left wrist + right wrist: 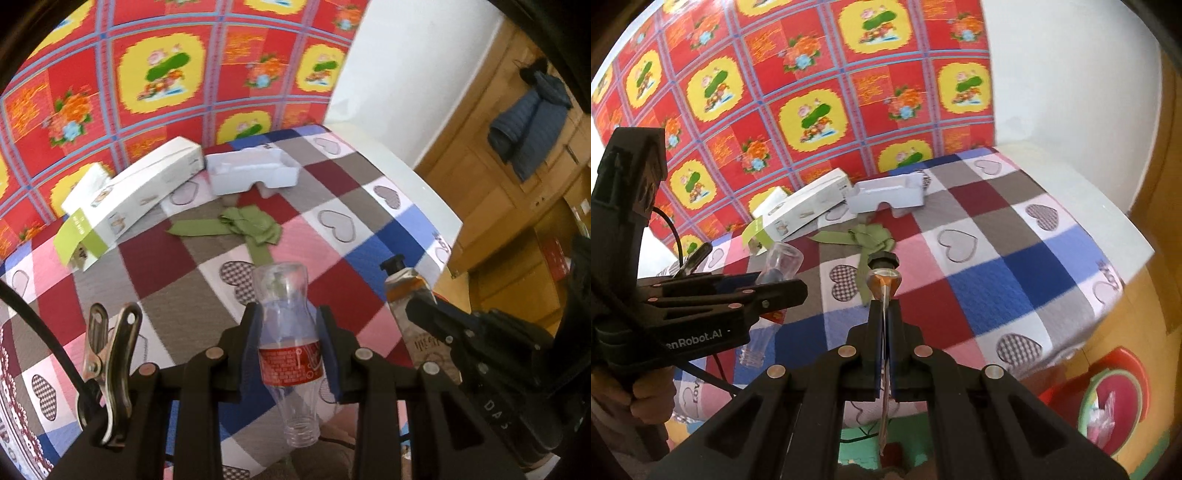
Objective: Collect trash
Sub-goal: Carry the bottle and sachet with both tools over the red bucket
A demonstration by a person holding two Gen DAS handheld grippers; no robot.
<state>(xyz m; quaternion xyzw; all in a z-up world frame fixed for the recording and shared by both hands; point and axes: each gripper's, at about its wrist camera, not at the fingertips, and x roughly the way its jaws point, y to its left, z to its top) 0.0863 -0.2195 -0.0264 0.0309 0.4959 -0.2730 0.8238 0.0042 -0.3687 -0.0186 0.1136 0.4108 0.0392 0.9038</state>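
Observation:
My left gripper [288, 321] is shut on a clear plastic bottle [282, 295] with a red label, held over the checked tablecloth [177, 291] with its open neck toward the camera. My right gripper [884, 306] is shut on a flattened tube [882, 275] with a black cap, also above the table. Each gripper shows in the other view: the right gripper [424, 310] with the tube [406, 291], and the left gripper [790, 291] with the bottle [783, 262]. On the cloth farther back lie a long white box [133, 199], a white foam tray [251, 173] and a green ribbon [251, 225].
A red bin [1137, 373] with a green rim and some pinkish waste inside stands on the floor, down to the right of the table. A red patterned sheet [820, 110] hangs behind the table. A blue jacket [528, 122] hangs on wooden cabinets at right.

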